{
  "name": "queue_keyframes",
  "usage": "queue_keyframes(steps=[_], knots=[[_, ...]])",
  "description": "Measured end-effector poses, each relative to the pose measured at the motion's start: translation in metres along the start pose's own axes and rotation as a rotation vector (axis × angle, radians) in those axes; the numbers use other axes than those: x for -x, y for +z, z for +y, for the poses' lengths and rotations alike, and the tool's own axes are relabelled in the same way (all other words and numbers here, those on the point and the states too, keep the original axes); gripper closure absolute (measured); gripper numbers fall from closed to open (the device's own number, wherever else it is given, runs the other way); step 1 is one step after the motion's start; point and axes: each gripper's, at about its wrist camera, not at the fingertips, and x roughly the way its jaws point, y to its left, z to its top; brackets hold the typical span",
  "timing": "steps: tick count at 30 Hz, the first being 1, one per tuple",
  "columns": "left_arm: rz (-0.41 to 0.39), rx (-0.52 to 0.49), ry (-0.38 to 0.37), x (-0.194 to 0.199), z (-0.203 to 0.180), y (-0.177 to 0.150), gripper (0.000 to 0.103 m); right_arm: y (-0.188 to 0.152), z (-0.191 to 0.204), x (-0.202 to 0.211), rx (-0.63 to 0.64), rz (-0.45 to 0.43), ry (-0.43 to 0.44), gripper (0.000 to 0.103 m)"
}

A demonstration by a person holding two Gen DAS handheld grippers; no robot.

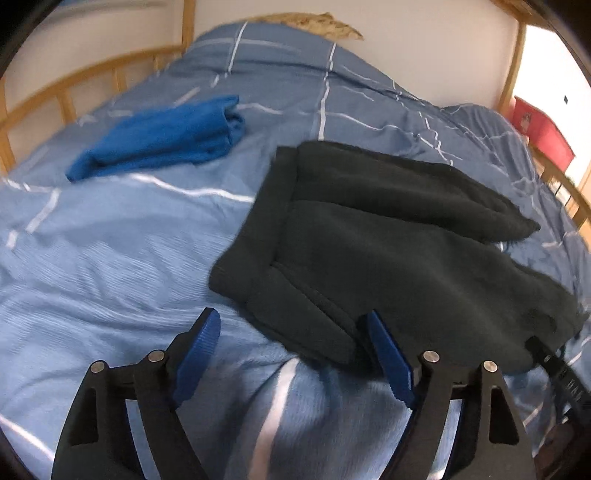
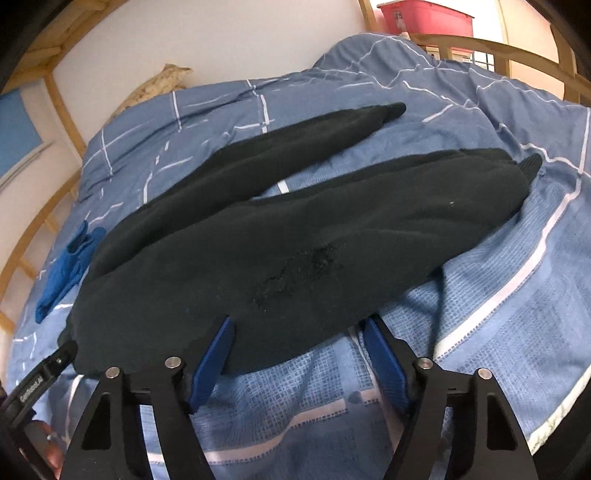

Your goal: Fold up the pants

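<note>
Lying flat along the bed (image 1: pixel 92 258), legs apart, the pants (image 2: pixel 295 251) await folding; both grippers' fingers, left (image 1: pixel 291 332) and right (image 2: pixel 297 338), straddle their near edge, parted, gripping nothing.

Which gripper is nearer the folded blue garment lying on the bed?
Left. The left gripper sits at the black pants' waist end, on the side towards the blue garment. The right gripper is farther along the pants' near edge.

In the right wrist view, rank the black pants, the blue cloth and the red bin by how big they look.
1. Black pants, by far the largest.
2. Blue cloth and red bin: similar in apparent size; the bin is farther away and cropped, so unranked.
</note>
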Motion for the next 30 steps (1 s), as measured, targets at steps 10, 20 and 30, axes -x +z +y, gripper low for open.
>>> queue_keyframes(steps=[10, 20, 30], knots=[[-0.009, 0.021, -0.029, -0.001, -0.002, 0.01, 0.087, 0.008, 0.011, -0.006, 0.103, -0.034, -0.02, 0.077], [-0.059, -0.033, 0.036, 0.033, -0.003, 0.0, 0.09, -0.003, 0.01, 0.036, 0.128, -0.04, -0.026, 0.087], [-0.023, -0.063, 0.1, 0.024, -0.005, -0.011, 0.078, -0.011, 0.004, 0.033, 0.133, -0.028, -0.035, 0.071]])
